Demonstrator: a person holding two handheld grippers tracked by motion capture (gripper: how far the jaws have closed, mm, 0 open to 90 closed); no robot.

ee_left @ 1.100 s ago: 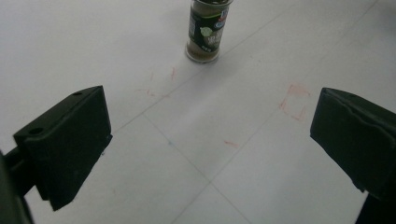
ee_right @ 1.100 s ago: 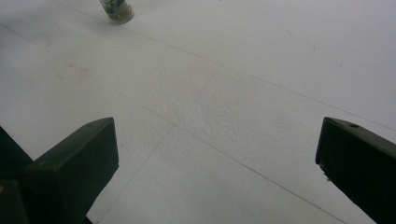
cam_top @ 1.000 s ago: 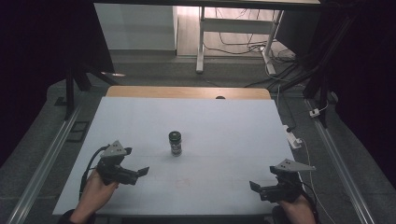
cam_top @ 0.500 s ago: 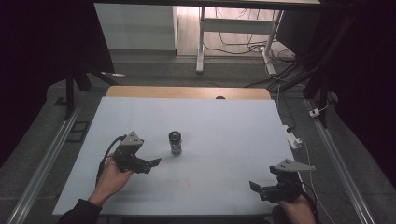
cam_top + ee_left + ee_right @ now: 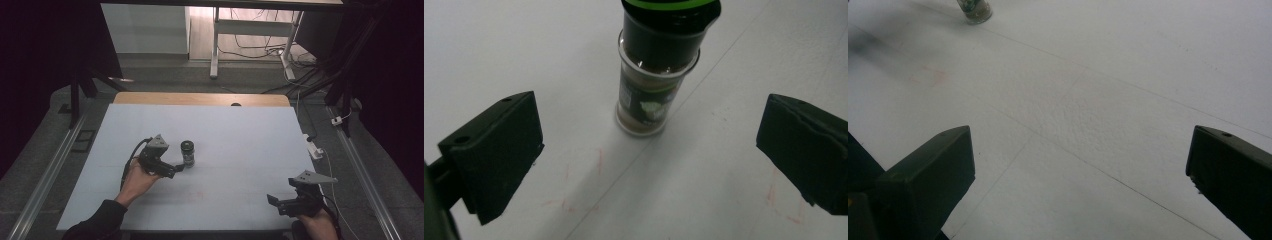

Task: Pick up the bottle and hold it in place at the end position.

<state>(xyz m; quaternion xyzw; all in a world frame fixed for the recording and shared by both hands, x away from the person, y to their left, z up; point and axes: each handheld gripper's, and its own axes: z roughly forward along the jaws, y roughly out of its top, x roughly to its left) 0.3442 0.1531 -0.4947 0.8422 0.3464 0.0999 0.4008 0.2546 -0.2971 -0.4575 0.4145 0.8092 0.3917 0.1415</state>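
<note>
left gripper [image 5: 651, 150]: jaws spread wide, nothing between the pads | spice jar [image 5: 655, 70]: upright on the white table [image 5: 499, 45], ahead of the jaws and centred between them, untouched | jar: dark cap with green band, brown contents | table: faint red marks near jaws

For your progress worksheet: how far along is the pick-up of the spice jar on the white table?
Done: the left gripper has reached the spice jar, which stands upright just ahead of its open jaws. In hand: lining up for the grasp, with nothing touching yet. Left: closing on the jar and lifting it. The right gripper hangs open near the table's front right corner.
</note>
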